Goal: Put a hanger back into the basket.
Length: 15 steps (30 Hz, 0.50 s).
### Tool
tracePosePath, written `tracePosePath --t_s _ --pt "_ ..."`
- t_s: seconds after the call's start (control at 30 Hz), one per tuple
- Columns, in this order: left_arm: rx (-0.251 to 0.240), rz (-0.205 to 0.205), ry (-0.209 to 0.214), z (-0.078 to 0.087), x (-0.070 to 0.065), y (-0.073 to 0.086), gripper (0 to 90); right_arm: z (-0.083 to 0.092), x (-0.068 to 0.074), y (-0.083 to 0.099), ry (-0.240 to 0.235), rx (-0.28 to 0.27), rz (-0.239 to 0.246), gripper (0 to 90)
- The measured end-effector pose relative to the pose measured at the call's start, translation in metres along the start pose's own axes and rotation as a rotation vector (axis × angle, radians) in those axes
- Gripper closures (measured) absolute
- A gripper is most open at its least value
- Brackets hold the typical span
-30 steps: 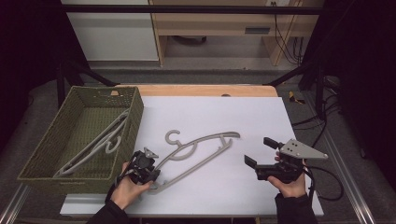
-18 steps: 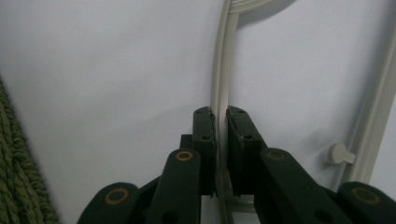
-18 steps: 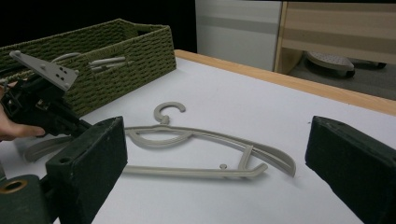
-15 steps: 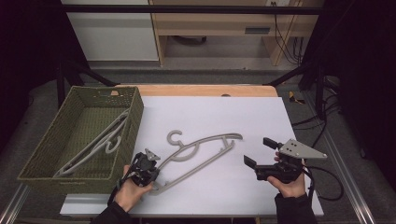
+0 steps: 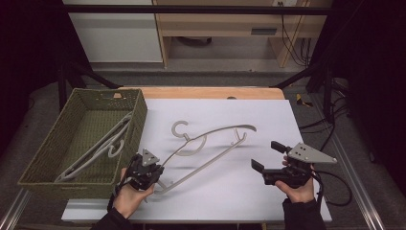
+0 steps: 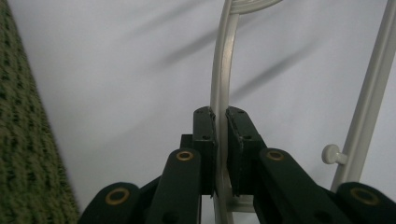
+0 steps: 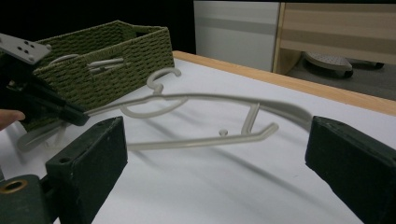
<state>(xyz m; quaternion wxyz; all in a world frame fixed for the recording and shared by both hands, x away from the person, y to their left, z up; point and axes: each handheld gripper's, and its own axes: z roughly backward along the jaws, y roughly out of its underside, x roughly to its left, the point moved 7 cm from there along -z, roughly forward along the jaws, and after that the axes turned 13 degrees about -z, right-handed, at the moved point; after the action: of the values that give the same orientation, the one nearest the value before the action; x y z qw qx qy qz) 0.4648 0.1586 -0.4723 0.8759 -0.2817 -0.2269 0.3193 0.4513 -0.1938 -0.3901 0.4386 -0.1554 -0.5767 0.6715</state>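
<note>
A pale grey plastic hanger [image 5: 210,143] hangs slanted over the white table [image 5: 249,201], with its shadow on the surface under it. My left gripper [image 5: 158,176] is shut on the near end of one hanger arm at the table's front left. In the left gripper view the two black pads [image 6: 204,135] pinch the thin hanger arm [image 6: 223,60] between them. My right gripper [image 5: 267,155] stands open at the front right, jaws wide apart with nothing between them. In the right gripper view the hanger [image 7: 205,99] crosses ahead of the jaws, held by the left gripper [image 7: 70,114].
A green woven basket [image 5: 48,158] stands at the left edge of the table with a second grey hanger [image 5: 103,146] lying in it. The basket wall [image 6: 23,140] is close beside my left gripper. Beyond the table's wooden far edge [image 5: 206,92] is furniture.
My left gripper has risen with the hanger's near end in it, so the hanger now slants above the table instead of lying flat. The right gripper has kept still.
</note>
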Motion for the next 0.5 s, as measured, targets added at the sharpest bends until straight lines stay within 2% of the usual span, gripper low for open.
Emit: tracePosePath --t_s 0.13,0.3,0.4,0.5 --pt "-0.029 -0.014 -0.02 0.013 0.003 -0.007 83.0 0.001 0.0 -0.001 0.003 -0.002 0.003 5.8" --pt "-0.073 -0.006 -0.039 0.032 0.01 -0.016 82.9 0.002 -0.002 -0.001 0.007 -0.007 -0.002 5.8" --pt "-0.105 -0.007 -0.075 0.045 0.016 -0.021 82.9 0.003 -0.004 -0.001 0.01 -0.006 -0.003 5.8" --pt "-0.138 0.003 -0.09 0.058 0.023 -0.025 82.9 0.002 -0.005 -0.001 0.015 -0.006 -0.004 5.8"
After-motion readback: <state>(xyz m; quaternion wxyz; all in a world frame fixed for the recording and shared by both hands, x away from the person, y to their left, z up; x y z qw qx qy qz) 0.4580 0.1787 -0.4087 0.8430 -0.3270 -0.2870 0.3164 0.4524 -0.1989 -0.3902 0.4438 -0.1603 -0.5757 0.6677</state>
